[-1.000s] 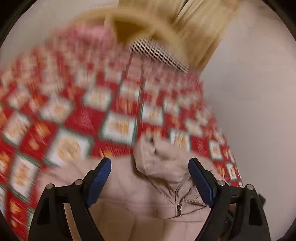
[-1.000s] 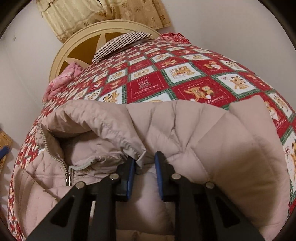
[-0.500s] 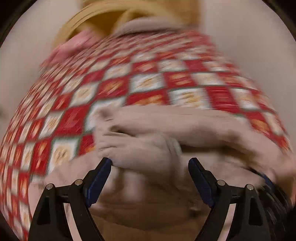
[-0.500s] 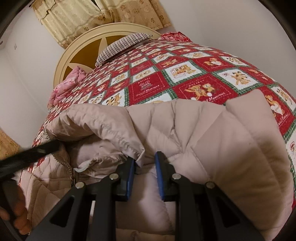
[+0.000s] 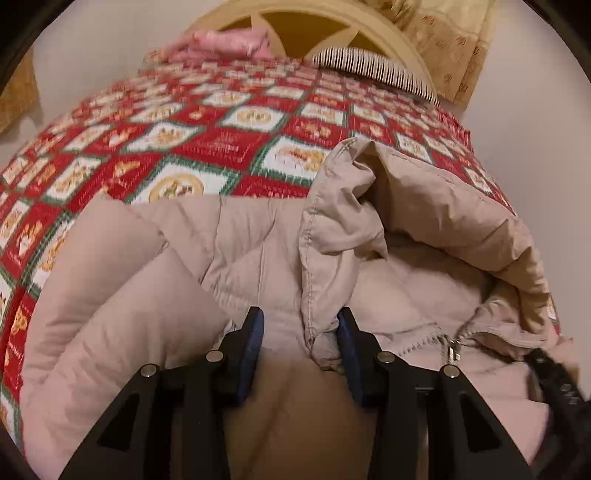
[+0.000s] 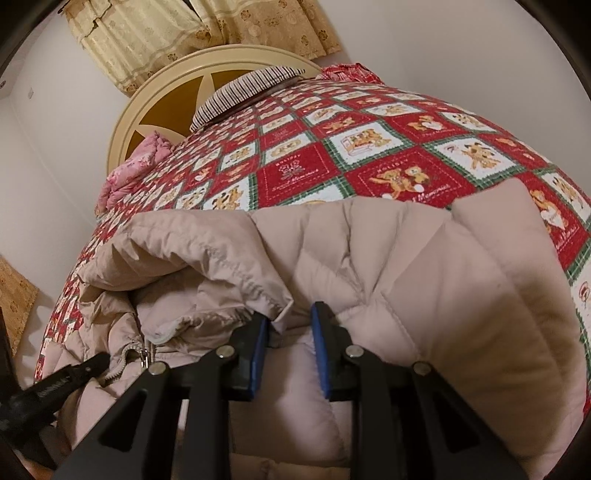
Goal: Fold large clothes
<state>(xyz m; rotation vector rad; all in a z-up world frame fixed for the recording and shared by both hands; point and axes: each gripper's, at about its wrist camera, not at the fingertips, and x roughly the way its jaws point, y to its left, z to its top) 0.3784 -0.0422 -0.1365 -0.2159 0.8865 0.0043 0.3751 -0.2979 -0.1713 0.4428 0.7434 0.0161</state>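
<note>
A beige quilted puffer jacket lies on a bed with a red patchwork quilt. In the left wrist view my left gripper has narrowed around a bunched edge of the jacket's hood near the zipper pull. In the right wrist view my right gripper is shut on a fold of the jacket at the hood edge. The tip of the left gripper shows at the lower left there.
A round cream headboard, a striped pillow and a pink cloth lie at the bed's far end. Yellow curtains hang behind. White walls flank the bed.
My left gripper swung over to the jacket's hood and its jaws closed in from wide open onto the fabric. My right gripper kept its hold, and its jaws stand slightly wider.
</note>
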